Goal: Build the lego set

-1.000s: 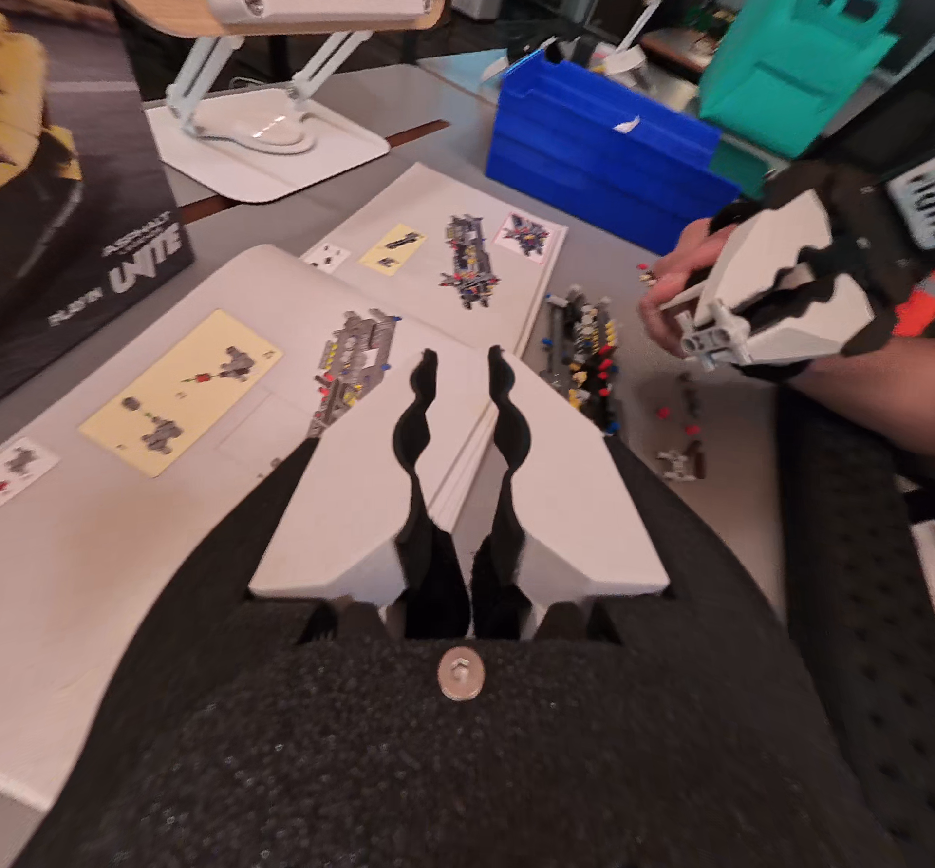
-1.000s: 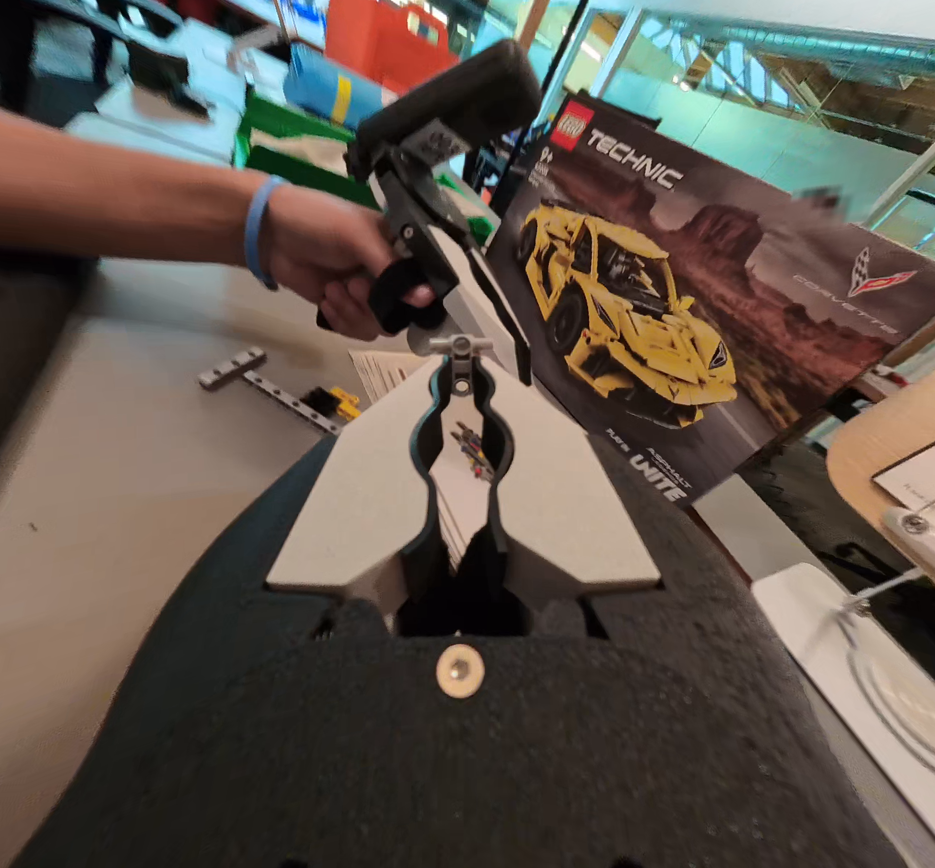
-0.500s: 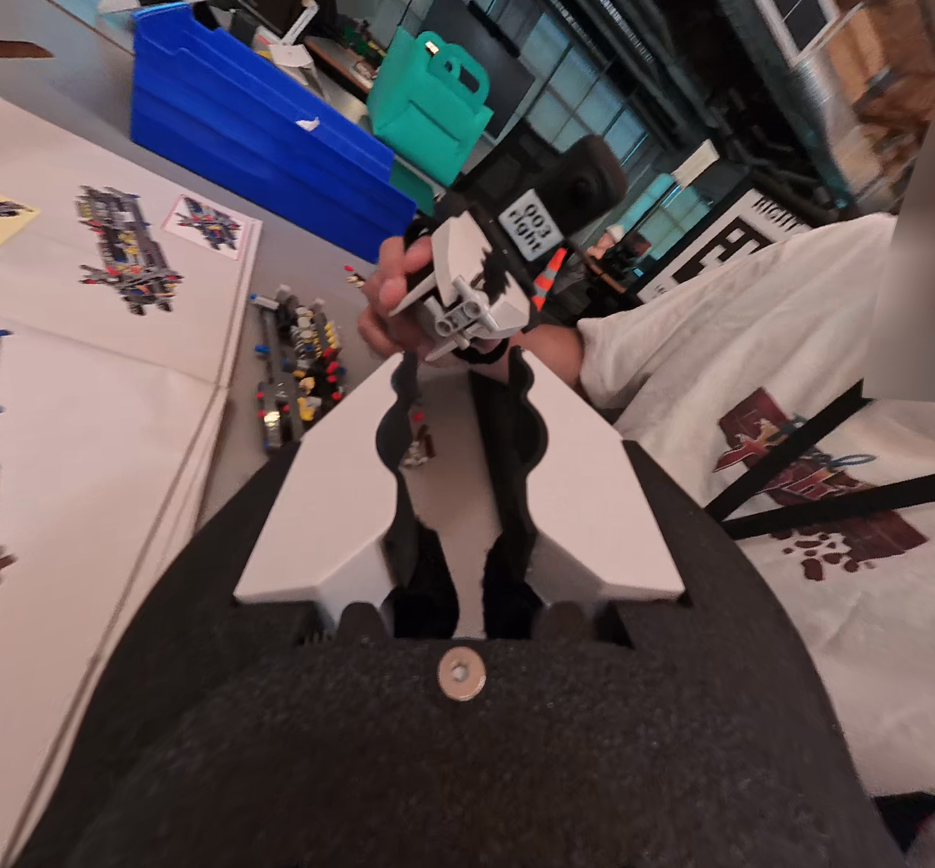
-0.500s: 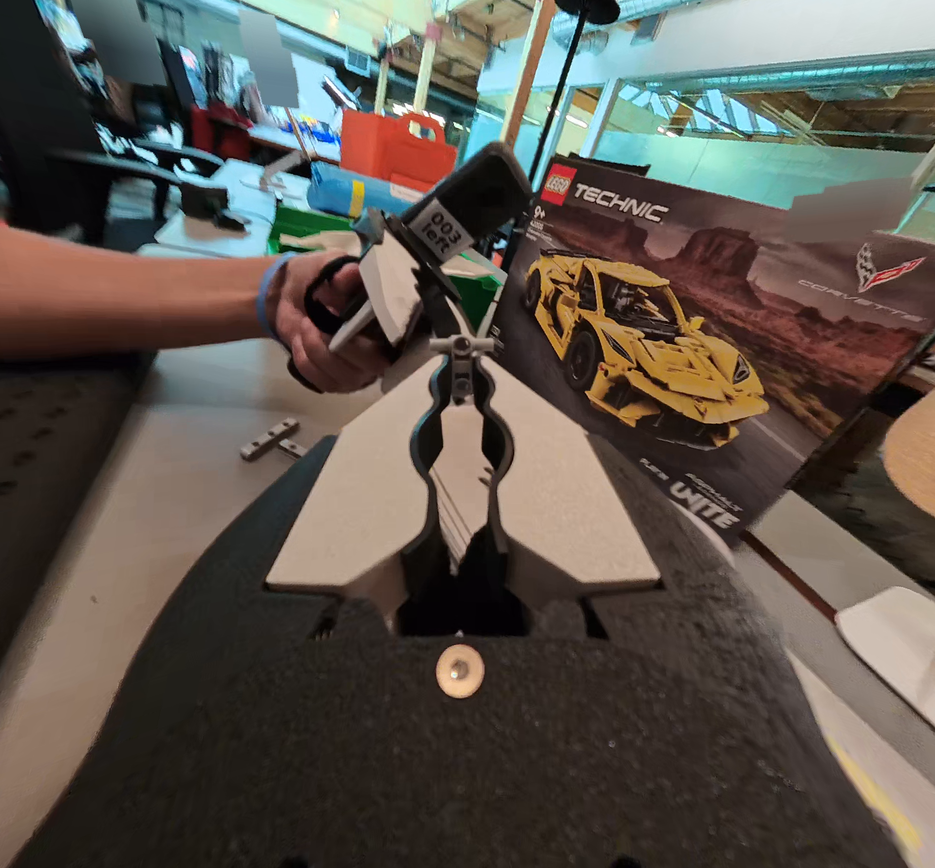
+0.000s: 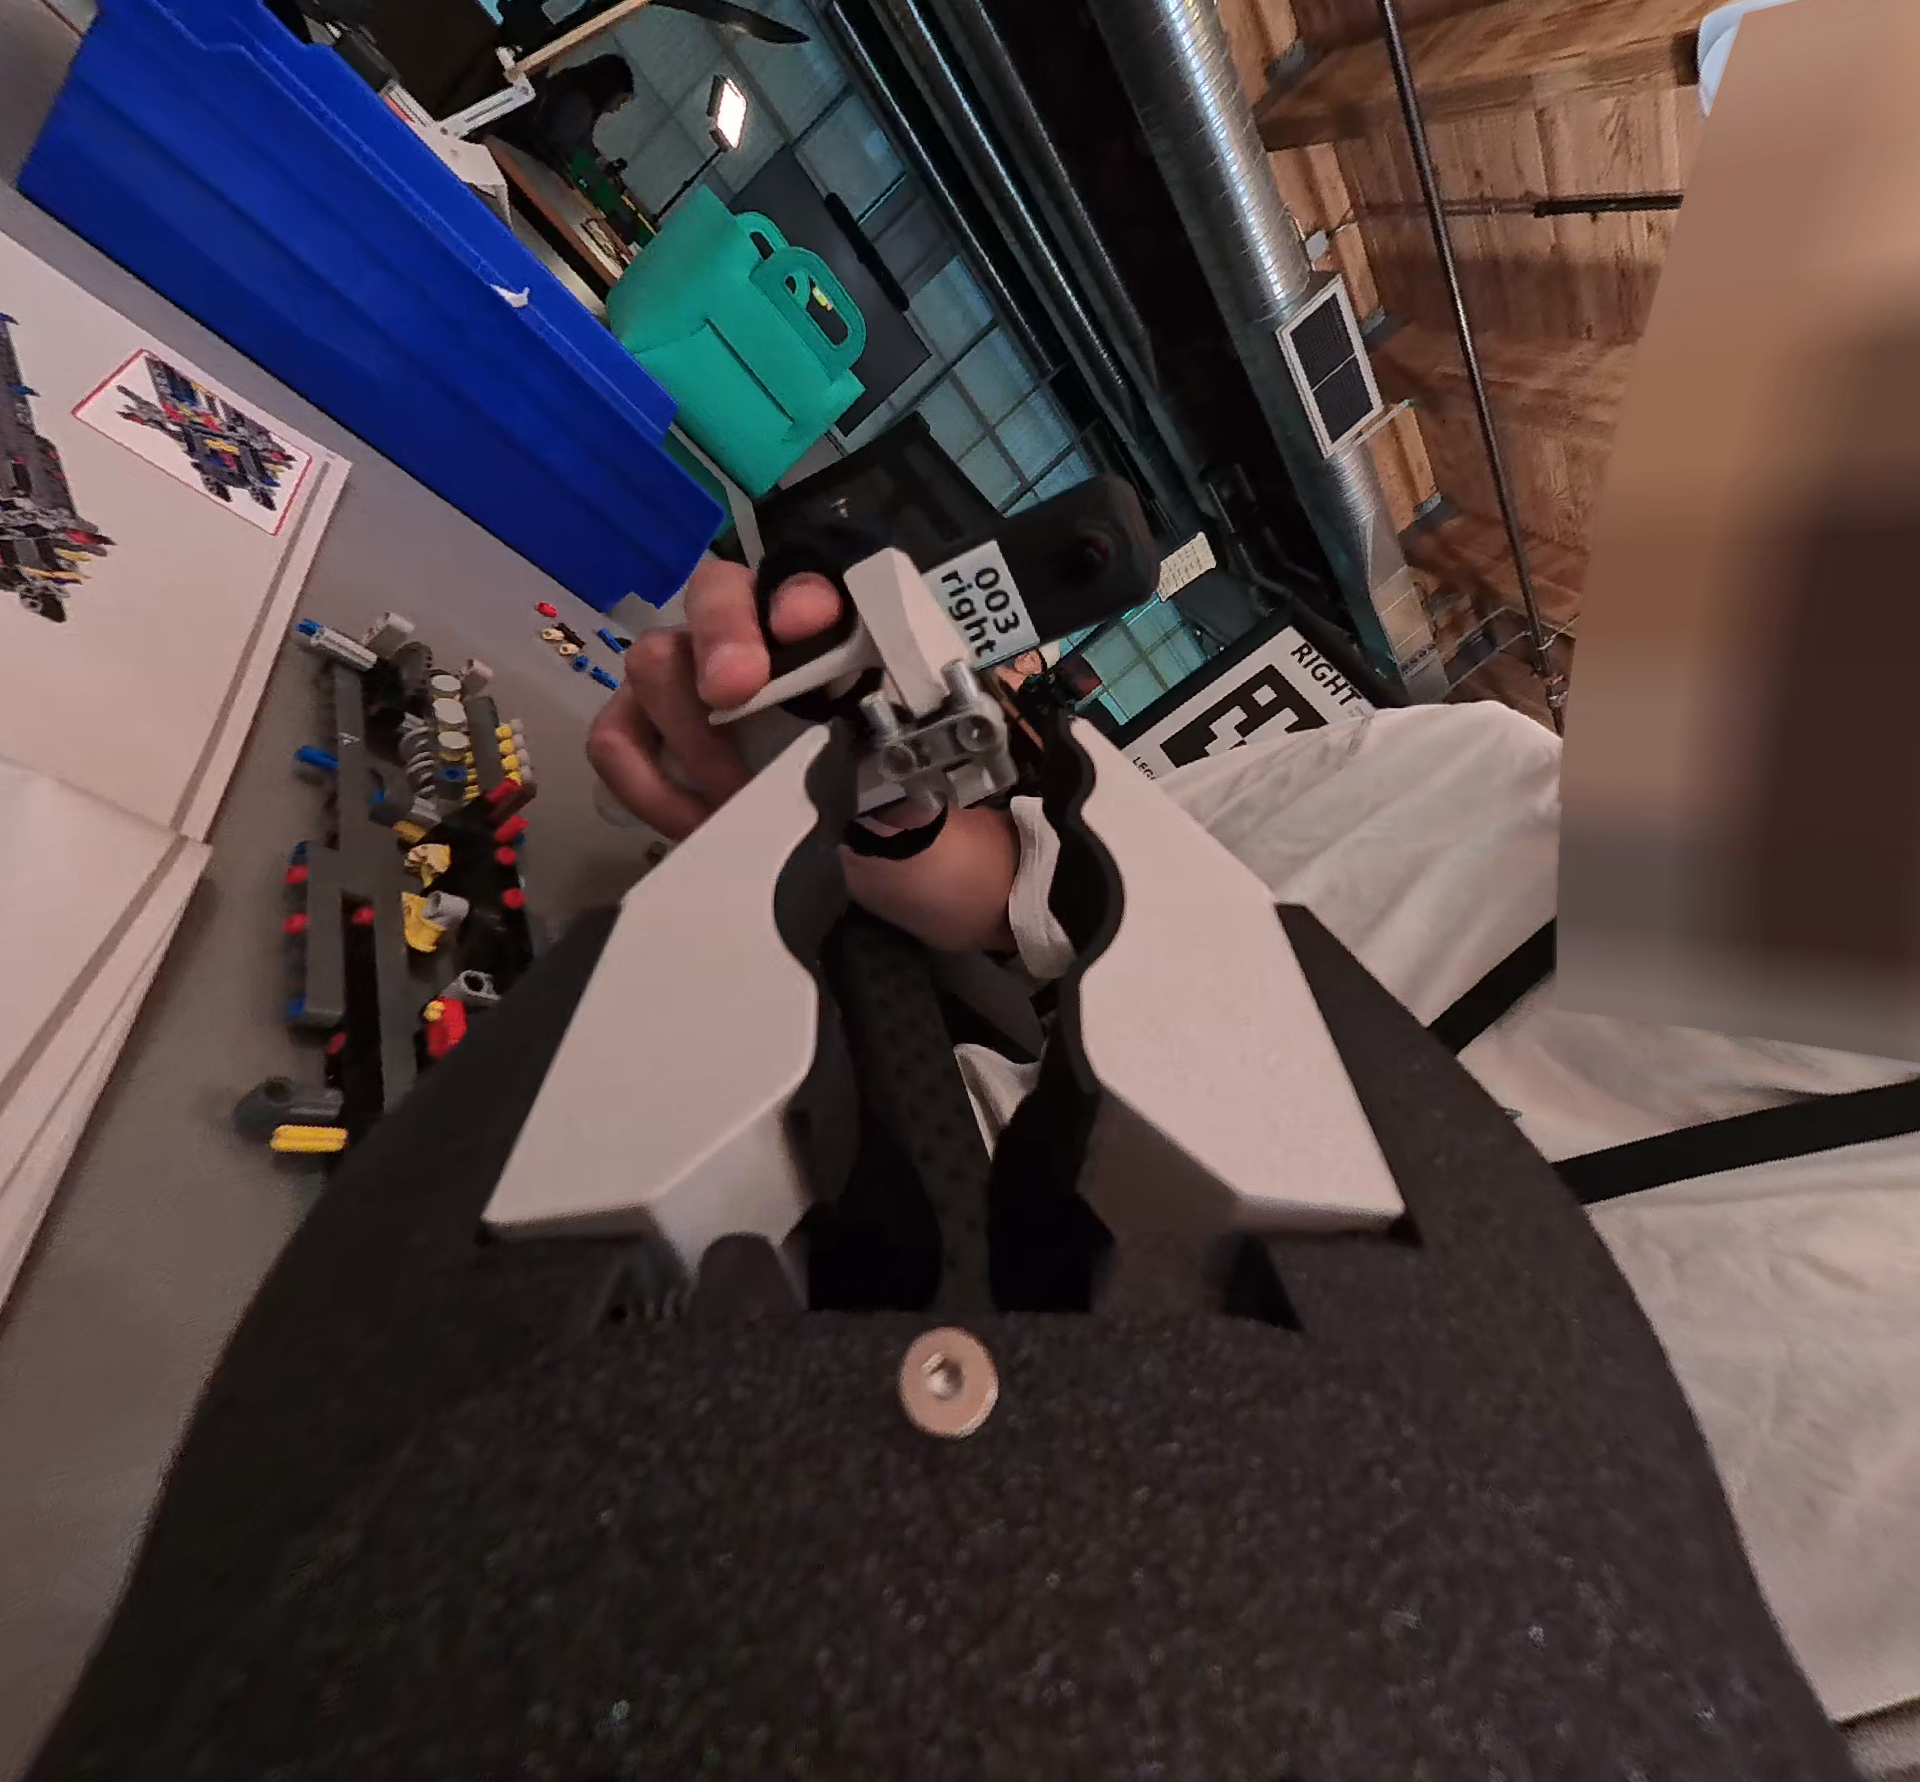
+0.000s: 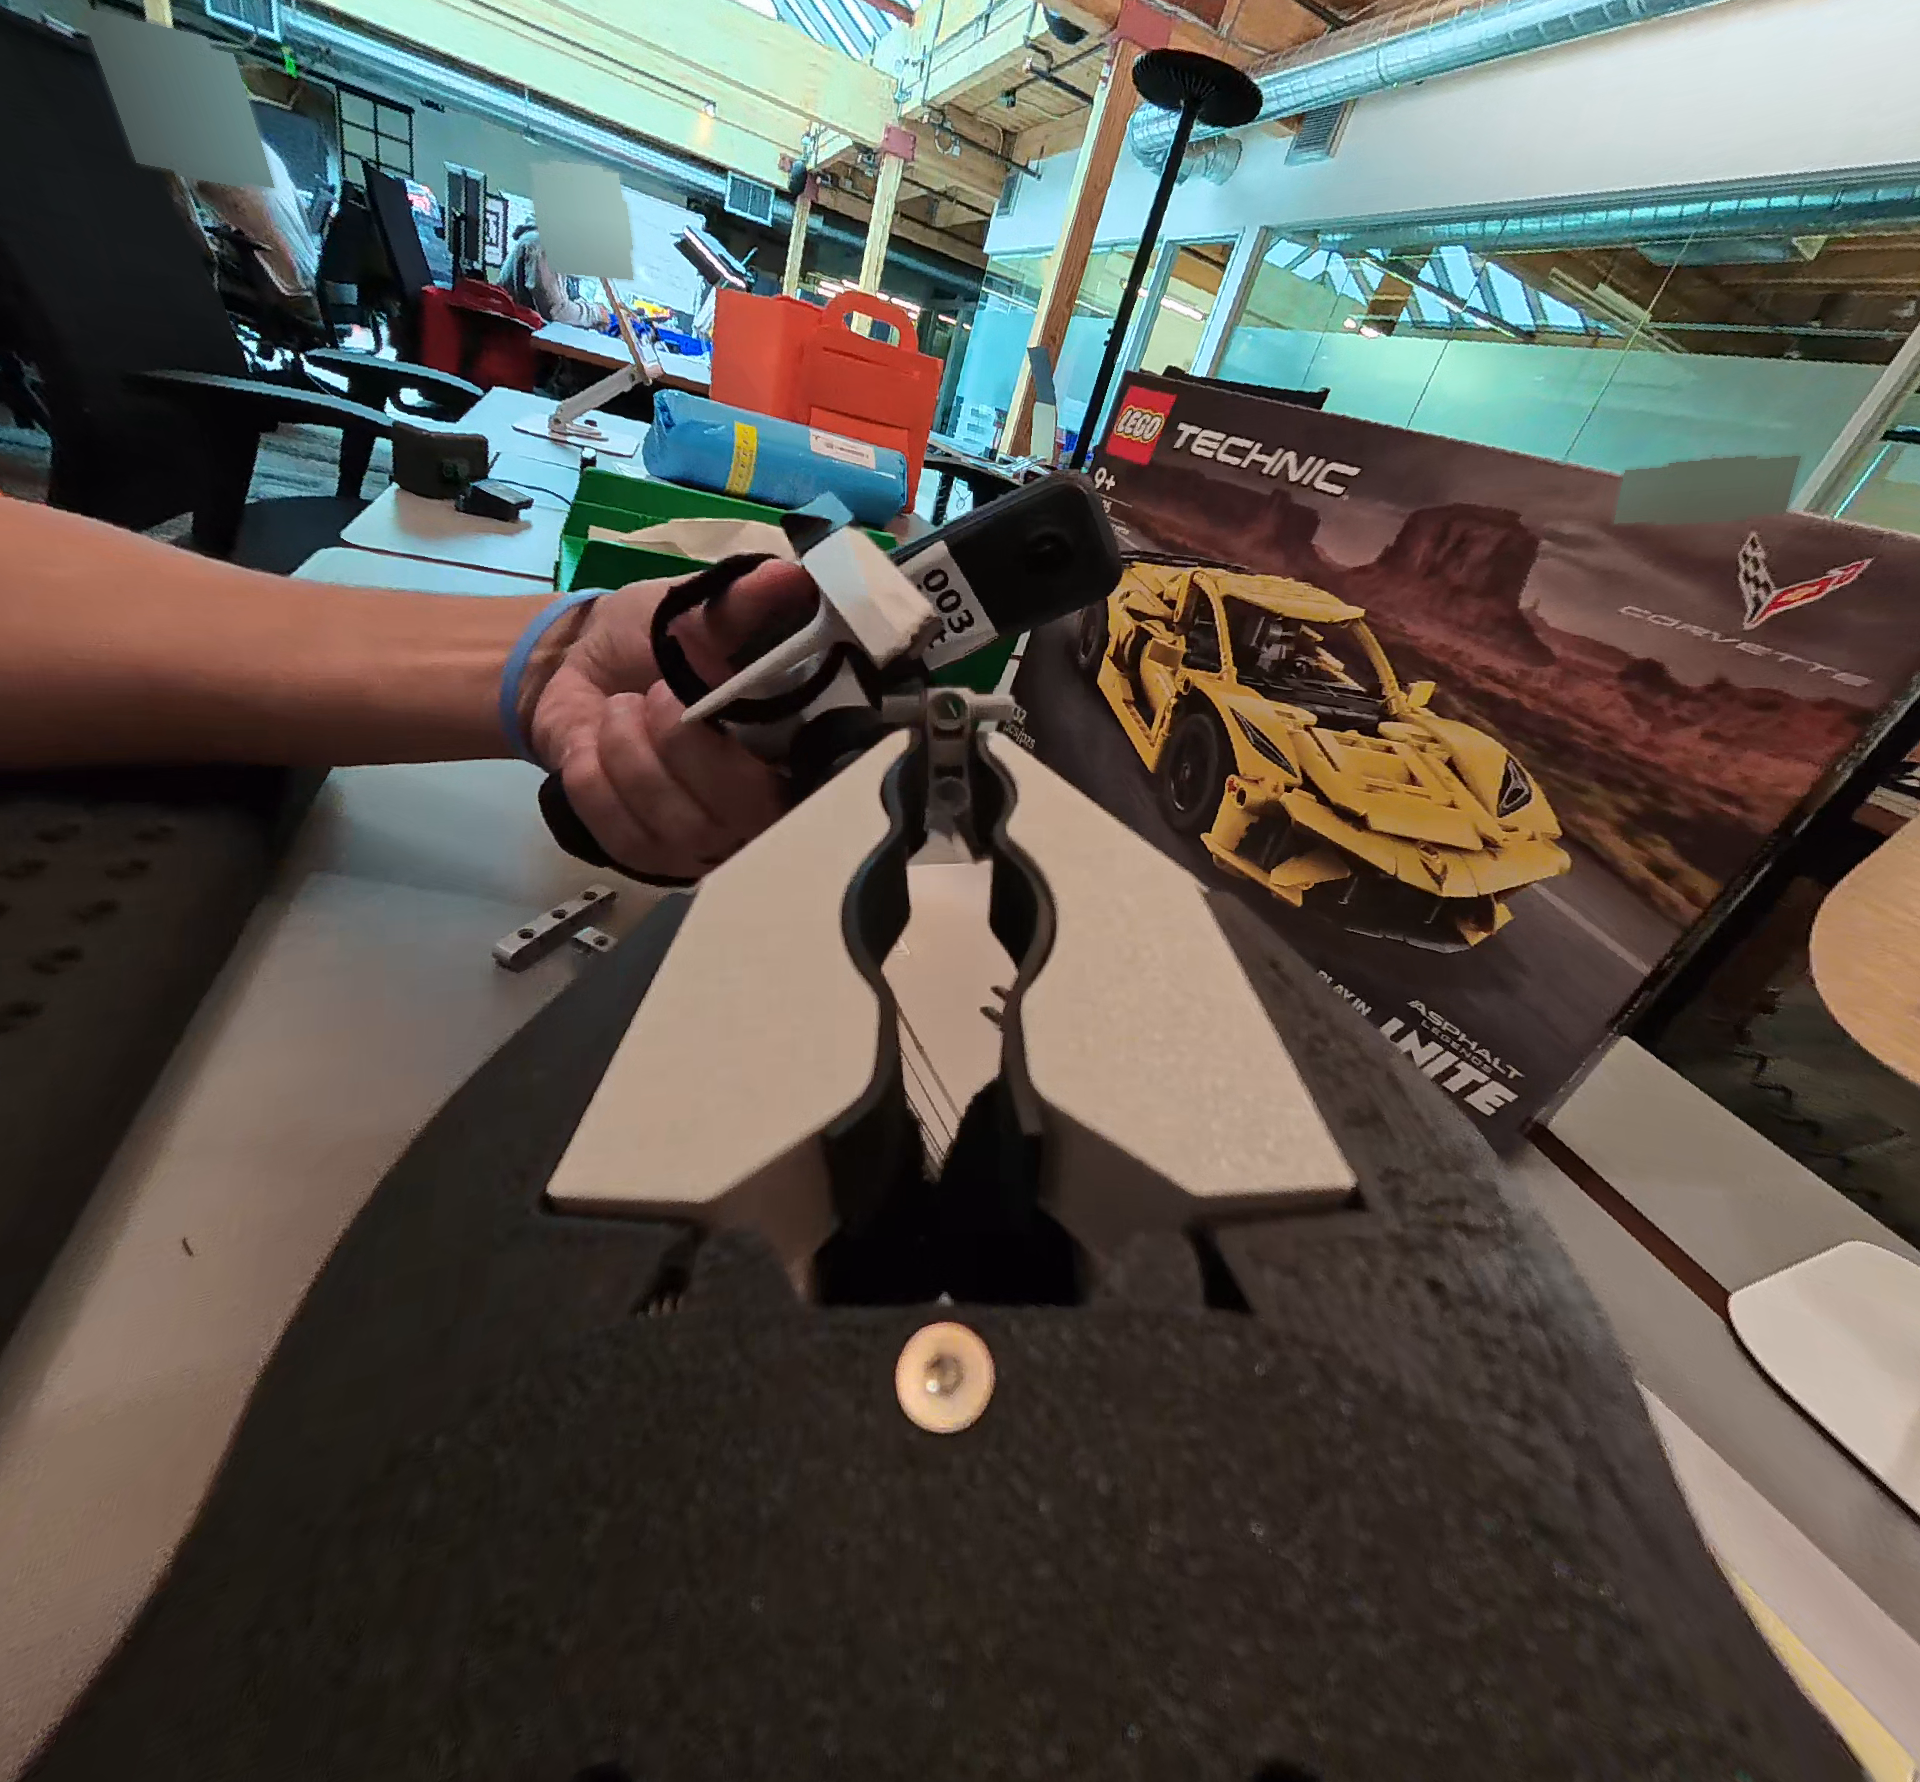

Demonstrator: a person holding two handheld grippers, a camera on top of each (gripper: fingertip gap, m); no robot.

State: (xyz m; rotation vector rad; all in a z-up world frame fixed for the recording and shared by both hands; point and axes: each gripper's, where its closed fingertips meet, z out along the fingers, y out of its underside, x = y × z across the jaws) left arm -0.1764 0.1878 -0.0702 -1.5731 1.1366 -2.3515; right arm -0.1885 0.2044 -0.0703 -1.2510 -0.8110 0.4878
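Fingers (image 6: 1122,963) of our right gripper (image 6: 943,745) are pinched on a small grey connector piece (image 6: 943,745), which stands upright between the tips and carries a short cross-axle at its top. Fingers (image 5: 686,1005) of our left gripper (image 5: 940,776) stand apart with a wide gap; in the left wrist view the same grey connector piece (image 5: 930,745) appears just at that gap, held by the opposing gripper, and we cannot tell whether the left tips touch it.

Just beyond, in the right wrist view, we see the hand (image 6: 634,745) that holds the left gripper, with a blue wristband (image 6: 525,672) on the forearm. In the left wrist view we see the hand (image 5: 707,693) that holds the right gripper.

On the grey table (image 5: 156,1213) to the left lies the partly built dark grey chassis (image 5: 405,859) with red, blue and yellow pins, beside the open instruction booklet (image 5: 125,672). A short grey beam (image 6: 556,924) lies apart on the table in the right wrist view.

Farther off stand a blue bin (image 5: 343,257), a teal bag (image 5: 738,340), and the set's box (image 6: 1455,745) picturing a yellow car.
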